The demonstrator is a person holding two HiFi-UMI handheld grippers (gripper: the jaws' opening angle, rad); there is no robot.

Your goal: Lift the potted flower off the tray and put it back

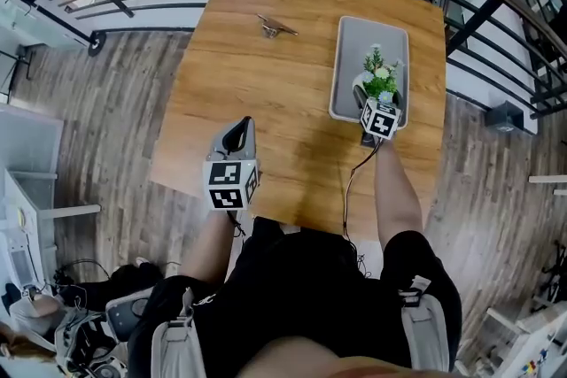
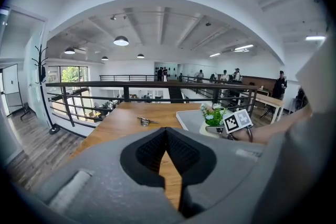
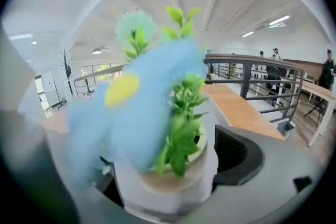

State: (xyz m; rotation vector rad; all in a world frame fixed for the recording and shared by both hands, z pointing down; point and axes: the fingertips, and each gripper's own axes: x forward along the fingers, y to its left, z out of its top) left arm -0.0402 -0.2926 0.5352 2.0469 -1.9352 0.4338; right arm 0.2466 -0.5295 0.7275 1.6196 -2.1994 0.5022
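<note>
Clasping the potted flower (image 1: 381, 77), right gripper (image 3: 167, 162) fingers, contact plain only in its own view; left gripper (image 2: 167, 139) fingers together.

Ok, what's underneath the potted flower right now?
The grey tray lies beneath the potted flower. The right gripper, closed round the pot, hides its base, so whether it touches the tray can't be seen.

head view looks steeply down on the wooden table (image 1: 266, 93) from well above. left gripper view sits low at the table's near side, facing across to the railing (image 2: 131, 84). right gripper view is pressed close against the potted flower (image 3: 168, 176). the other two share the tray (image 1: 347, 57).
</note>
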